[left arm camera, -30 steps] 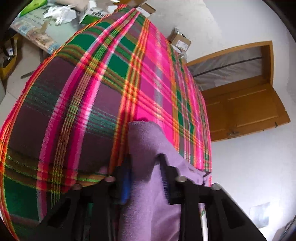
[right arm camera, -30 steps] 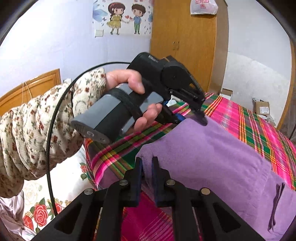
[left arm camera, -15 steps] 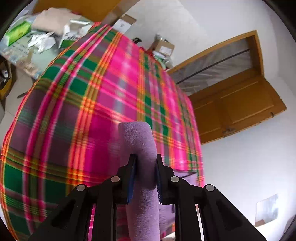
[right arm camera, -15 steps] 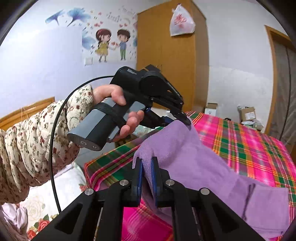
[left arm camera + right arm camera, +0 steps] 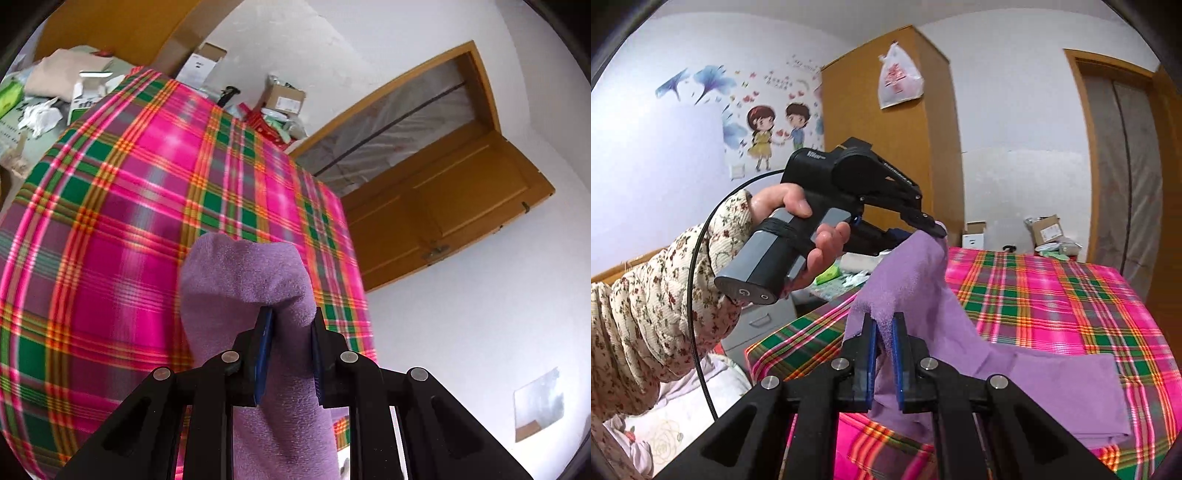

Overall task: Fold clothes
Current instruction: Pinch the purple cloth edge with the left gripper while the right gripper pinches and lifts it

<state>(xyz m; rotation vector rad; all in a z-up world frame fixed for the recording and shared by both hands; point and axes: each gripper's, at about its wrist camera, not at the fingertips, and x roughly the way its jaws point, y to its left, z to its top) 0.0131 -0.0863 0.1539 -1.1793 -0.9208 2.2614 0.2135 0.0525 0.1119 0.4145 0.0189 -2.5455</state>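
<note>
Above the plaid cloth point(image 5: 1052, 295), purple garment point(image 5: 916, 280) pinched in both tongs

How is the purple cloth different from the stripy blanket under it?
The purple cloth is one plain colour; the plaid blanket has pink, green and orange stripes. The cloth is lifted at one end by the left gripper and right gripper; the blanket lies spread flat. Both are soft fabric.

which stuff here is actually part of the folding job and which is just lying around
Part of the job:
- purple garment, one end lifted, the rest on the plaid cloth
- left gripper, jaws shut on it
- right gripper, jaws shut on it
- plaid cloth, the folding surface

Just lying about:
- cardboard boxes
- white plastic bag hanging on the wardrobe
- papers and packets beside the cloth
</note>
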